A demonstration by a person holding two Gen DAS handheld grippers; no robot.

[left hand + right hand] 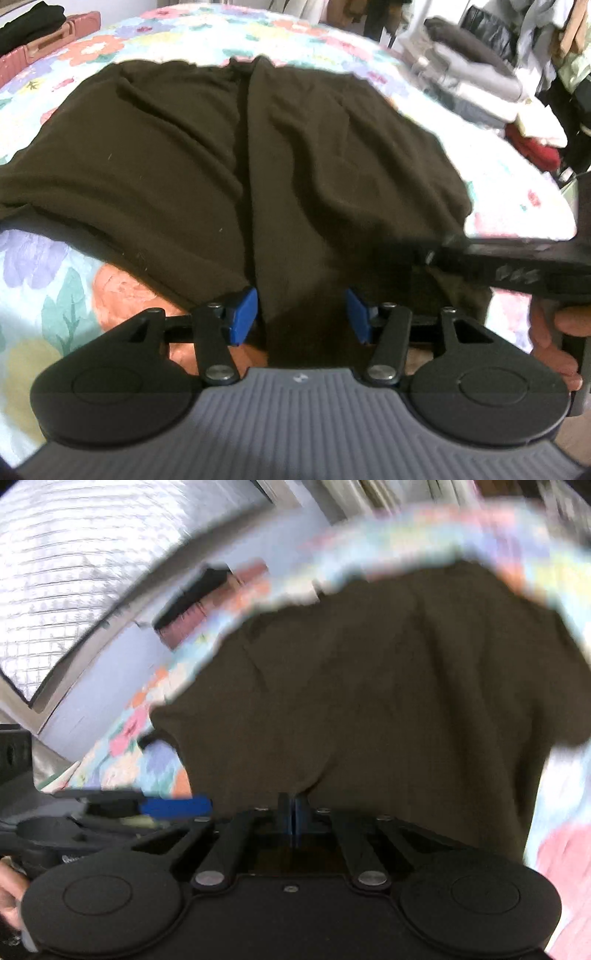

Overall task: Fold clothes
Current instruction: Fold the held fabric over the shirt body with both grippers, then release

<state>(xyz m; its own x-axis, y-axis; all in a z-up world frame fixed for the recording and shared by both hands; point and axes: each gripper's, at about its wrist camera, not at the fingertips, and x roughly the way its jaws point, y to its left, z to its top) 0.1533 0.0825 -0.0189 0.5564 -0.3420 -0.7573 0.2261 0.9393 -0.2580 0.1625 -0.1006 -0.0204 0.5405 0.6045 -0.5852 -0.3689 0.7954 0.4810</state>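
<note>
A dark brown garment (229,155) lies spread on a floral bedsheet (48,280), with a long fold line down its middle. My left gripper (301,314) is open at the garment's near edge, and a flap of the cloth lies between its blue pads (243,314). My right gripper (294,812) is shut on the near edge of the same garment (388,701). The right gripper also shows as a black bar at the right in the left wrist view (517,266). The right wrist view is blurred by motion.
A pink case (48,44) and black clothes lie at the bed's far left. Piled clothes (480,85) and hanging garments stand at the far right. A window with a wire grid (74,572) shows beyond the bed. The left gripper's blue pad (177,806) shows at the left.
</note>
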